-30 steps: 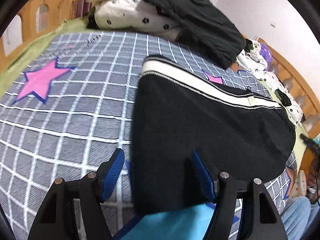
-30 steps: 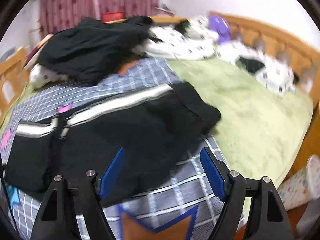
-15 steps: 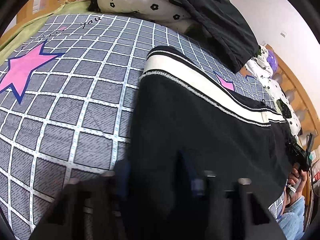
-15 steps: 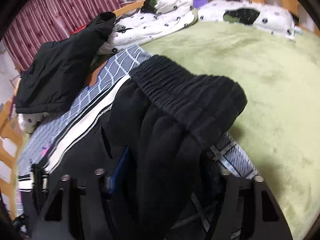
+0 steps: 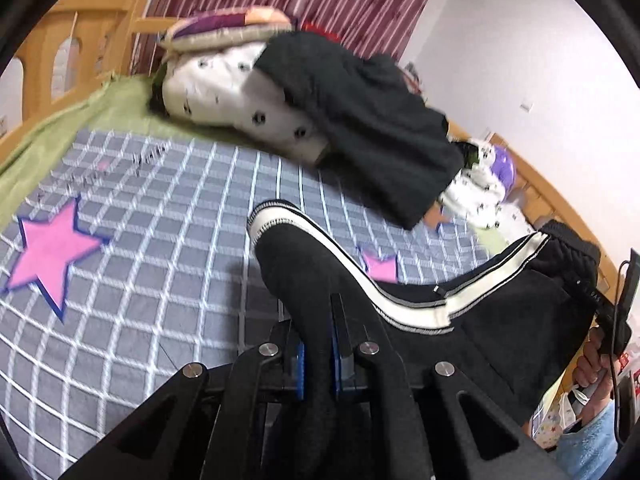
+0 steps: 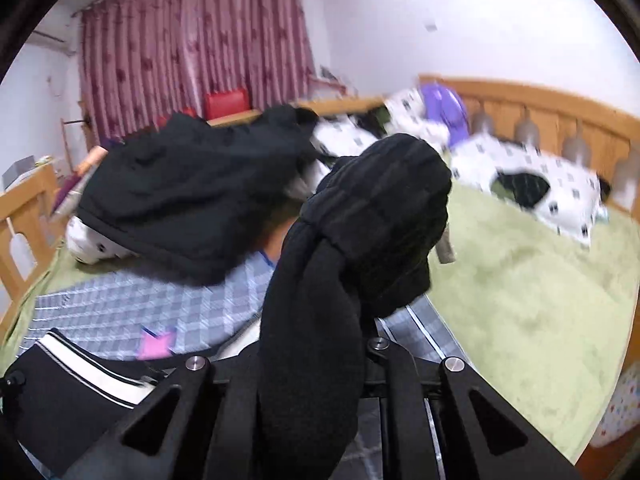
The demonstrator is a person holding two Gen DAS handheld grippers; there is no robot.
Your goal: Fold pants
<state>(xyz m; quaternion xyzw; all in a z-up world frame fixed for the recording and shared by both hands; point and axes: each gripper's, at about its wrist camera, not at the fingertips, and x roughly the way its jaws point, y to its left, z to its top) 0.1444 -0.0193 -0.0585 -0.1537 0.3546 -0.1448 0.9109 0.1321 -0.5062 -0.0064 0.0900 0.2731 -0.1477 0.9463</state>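
A grey grid-patterned bedspread with pink stars (image 5: pixel 132 240) lay under the black fleece pants with a white side stripe (image 5: pixel 492 328), which hung lifted between both tools. The left gripper (image 5: pixel 318 354) was clamped on the leg end, the right gripper (image 6: pixel 316 364) on the bunched waistband. The fold seemed barely begun: nothing yet laid flat.

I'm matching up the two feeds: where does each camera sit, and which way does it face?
Left wrist: sits on the left tool, looks along the black pants across the checked blanket; shows its fingers and the person's right hand.
Right wrist: sits on the right tool, faces curtain and headboard; the pants' bunched waistband fills the centre.
Shared: pants, blanket, dark jacket.
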